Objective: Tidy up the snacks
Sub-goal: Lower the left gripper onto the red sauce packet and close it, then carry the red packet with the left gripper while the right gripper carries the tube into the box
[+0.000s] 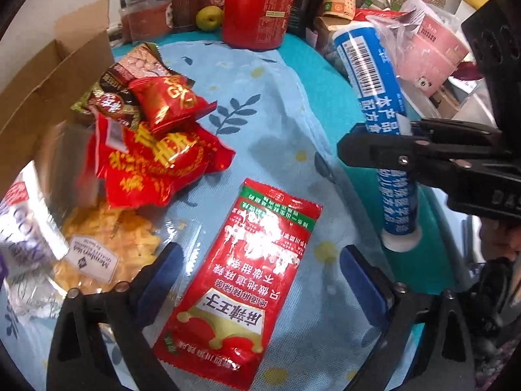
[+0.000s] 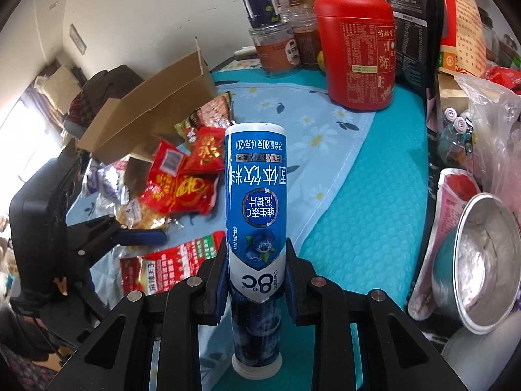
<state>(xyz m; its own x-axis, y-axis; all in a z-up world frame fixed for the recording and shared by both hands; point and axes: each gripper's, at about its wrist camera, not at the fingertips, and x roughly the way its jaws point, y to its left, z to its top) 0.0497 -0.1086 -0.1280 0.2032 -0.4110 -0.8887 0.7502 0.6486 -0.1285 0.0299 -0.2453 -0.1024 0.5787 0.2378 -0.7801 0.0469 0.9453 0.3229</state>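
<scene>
Blue tube (image 2: 255, 202): your right gripper (image 2: 257, 280) clenched it cap-down near the table's (image 2: 374, 195) right edge. Red sachet (image 1: 241, 280) lay lengthwise between your left gripper's (image 1: 260, 280) released fingers (image 1: 361, 280).

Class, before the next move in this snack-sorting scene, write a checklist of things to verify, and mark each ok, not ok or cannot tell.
1. Right gripper shut on the blue tablet tube: ok.
2. Tube's white cap end resting on the table: cannot tell.
3. Left gripper open: ok.
4. Red sauce packet lying flat between the left fingers, not yet gripped: ok.
5. Cardboard box open: ok.
6. Room inside the box: cannot tell.
</scene>
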